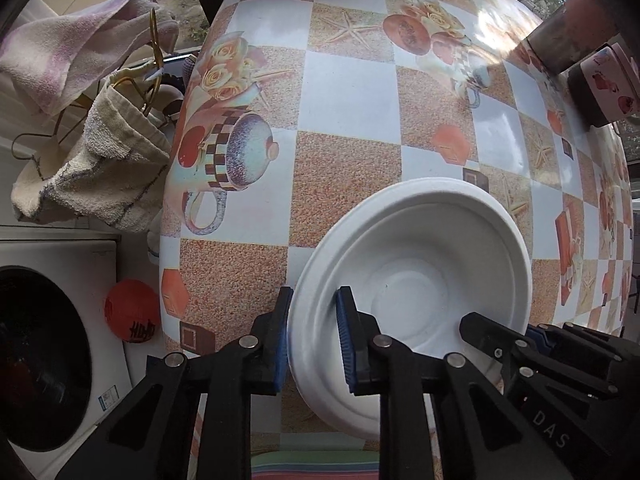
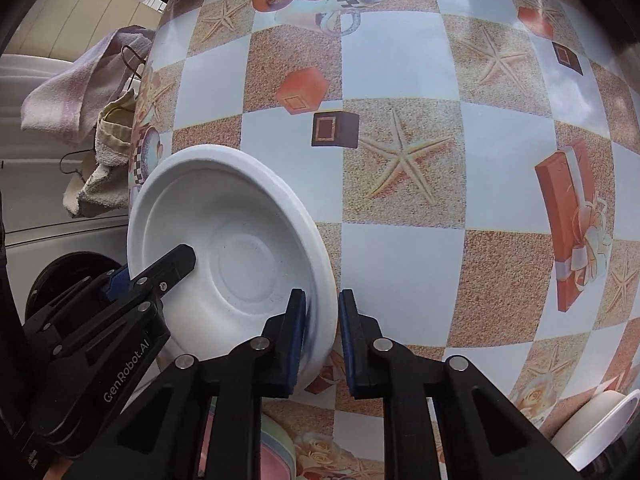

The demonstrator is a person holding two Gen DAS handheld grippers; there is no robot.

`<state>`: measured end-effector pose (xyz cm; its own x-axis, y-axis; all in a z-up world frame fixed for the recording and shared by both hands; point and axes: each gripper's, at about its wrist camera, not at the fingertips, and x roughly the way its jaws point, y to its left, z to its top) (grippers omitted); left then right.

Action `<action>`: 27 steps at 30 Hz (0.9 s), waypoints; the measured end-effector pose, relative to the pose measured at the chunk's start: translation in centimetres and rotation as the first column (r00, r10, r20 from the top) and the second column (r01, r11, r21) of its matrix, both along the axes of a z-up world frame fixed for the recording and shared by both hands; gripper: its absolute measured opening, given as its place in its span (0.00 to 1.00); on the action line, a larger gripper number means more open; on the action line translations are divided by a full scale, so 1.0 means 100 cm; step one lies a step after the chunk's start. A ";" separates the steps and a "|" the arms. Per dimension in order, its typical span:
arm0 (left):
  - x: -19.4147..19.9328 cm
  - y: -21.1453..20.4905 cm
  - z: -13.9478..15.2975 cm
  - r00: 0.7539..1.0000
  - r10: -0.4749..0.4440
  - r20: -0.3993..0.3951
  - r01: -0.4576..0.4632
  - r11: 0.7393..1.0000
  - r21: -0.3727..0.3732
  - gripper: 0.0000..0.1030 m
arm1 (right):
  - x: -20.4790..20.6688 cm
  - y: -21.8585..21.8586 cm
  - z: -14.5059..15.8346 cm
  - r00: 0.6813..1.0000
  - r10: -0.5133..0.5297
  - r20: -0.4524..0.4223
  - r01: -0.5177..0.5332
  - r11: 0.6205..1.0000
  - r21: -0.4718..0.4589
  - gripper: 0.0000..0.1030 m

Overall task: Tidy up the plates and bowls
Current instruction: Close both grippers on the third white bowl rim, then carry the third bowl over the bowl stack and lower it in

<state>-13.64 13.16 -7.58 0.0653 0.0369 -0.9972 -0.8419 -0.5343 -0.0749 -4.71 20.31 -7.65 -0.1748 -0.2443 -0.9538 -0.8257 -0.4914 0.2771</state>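
Patterned tablecloth point(image 1: 348, 92), checked in pale blue and sandy squares with starfish, teapots, roses and gift boxes, covers the table.

Nearest: left gripper point(image 1: 313, 340), jaws drawn narrow and clamped on the rim of a white plate point(image 1: 420, 280), one blue pad inside, one outside. Right gripper point(image 2: 322, 340), likewise clamped on the opposite rim of the same plate point(image 2: 236, 248), which is tilted between the two.

Low edge, right wrist view: white bowl point(image 2: 596, 428) at the near right; pink-rimmed dish point(image 2: 276, 452) partly hidden beneath the fingers.

Beyond the table's left side: washing machine point(image 1: 48, 344), orange ball point(image 1: 132, 310), cream towel point(image 1: 100, 160) and pinkish towel point(image 1: 68, 52) on wire hangers.

Far right: floral tin point(image 1: 610, 80).
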 end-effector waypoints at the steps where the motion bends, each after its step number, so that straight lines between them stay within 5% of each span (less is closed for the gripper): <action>1: 0.006 0.001 0.000 1.000 -0.008 0.003 0.008 1.000 -0.002 0.22 | 0.002 -0.001 0.002 1.000 0.011 0.009 -0.012 1.000 0.014 0.14; 12: 0.120 -0.005 0.008 0.983 -0.182 0.007 0.182 0.983 -0.031 0.24 | 0.100 -0.018 0.005 0.998 -0.023 0.066 0.022 1.000 0.015 0.15; 27: 0.220 -0.083 0.010 0.948 -0.316 0.038 0.319 0.942 -0.106 0.27 | 0.191 -0.101 -0.001 0.993 -0.001 0.117 0.009 0.998 -0.061 0.17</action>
<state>8.35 4.89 -6.55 0.0762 -0.0984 -0.9922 -0.9682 -0.2453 -0.0500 14.37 10.20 -7.75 -0.0640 -0.3020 -0.9512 -0.8566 -0.4724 0.2076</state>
